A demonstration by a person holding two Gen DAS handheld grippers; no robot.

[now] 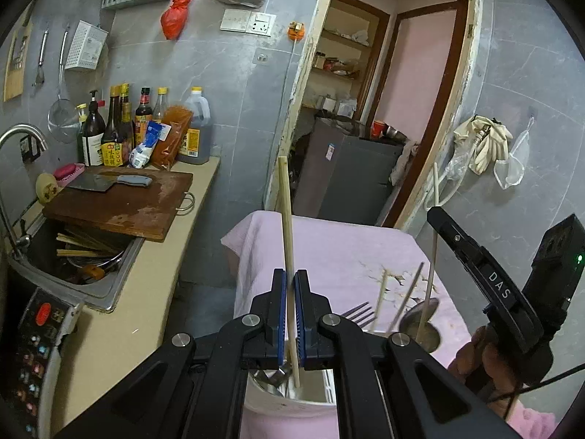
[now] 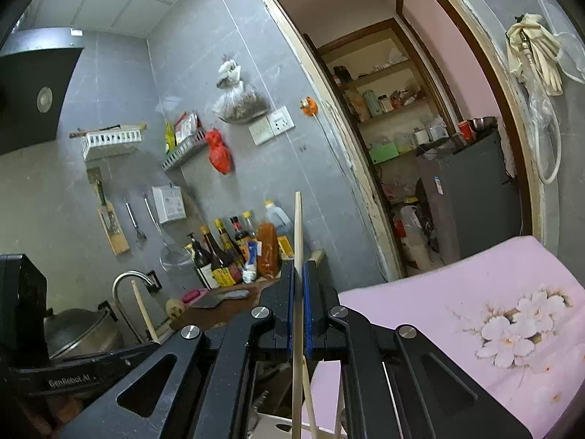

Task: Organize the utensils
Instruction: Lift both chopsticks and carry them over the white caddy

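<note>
Two grippers, each pinching one pale wooden chopstick: the left gripper point(image 1: 291, 285) holds its chopstick point(image 1: 286, 219) upright, the right gripper point(image 2: 299, 278) its own chopstick point(image 2: 298, 234). One fork point(image 1: 356, 312) lies on the pink cloth point(image 1: 329, 245) (floral print).

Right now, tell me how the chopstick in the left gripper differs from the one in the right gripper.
The left chopstick is clamped low on its length by the left gripper, its bottom end just under the pads; the right chopstick runs on well below the right gripper. The left chopstick leans slightly; the right one stands nearly straight. Both are pale, thin, roughly upright, and pinched between blue pads.
</note>
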